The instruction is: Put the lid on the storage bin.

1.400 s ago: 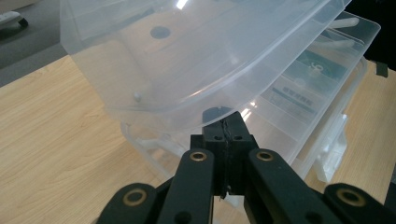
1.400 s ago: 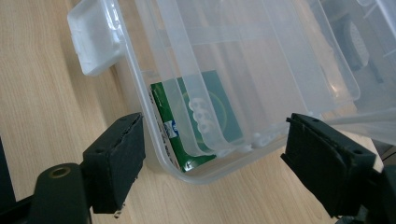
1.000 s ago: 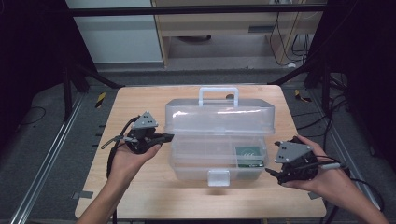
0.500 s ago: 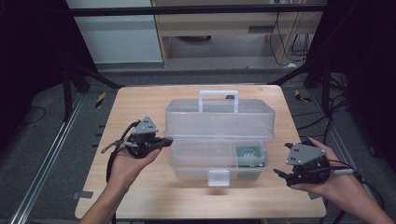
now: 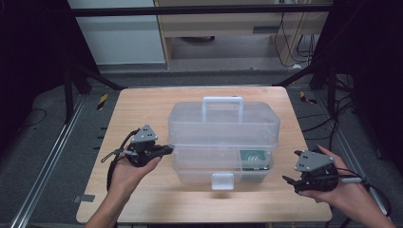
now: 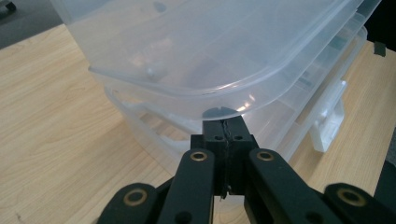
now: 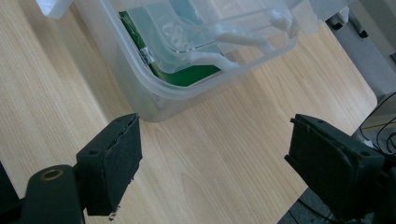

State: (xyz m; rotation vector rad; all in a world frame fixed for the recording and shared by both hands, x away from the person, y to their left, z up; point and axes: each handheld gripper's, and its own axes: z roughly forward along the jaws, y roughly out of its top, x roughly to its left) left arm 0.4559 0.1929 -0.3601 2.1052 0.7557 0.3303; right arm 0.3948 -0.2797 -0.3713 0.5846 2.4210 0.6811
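Note:
A clear plastic toolbox (image 5: 222, 137) with a white handle and a front latch (image 5: 222, 181) stands in the middle of the wooden table (image 5: 142, 109). A green packet (image 5: 252, 159) shows through its lower right wall, also seen as the green packet (image 7: 187, 70) in the right gripper view. My left gripper (image 5: 167, 150) is shut, its tips pressed against the box's left side just under the lid rim (image 6: 219, 100). My right gripper (image 5: 291, 182) is open with nothing between its jaws, apart from the box near the table's front right corner.
The table's front edge runs just below both hands. Dark floor, metal rails and cables surround the table, and a pale cabinet (image 5: 119, 33) stands behind it. Bare wood lies to the left and front right of the box.
My right gripper has drawn away from the box toward the front right and sunk slightly. The left gripper has stayed at the box's left side.

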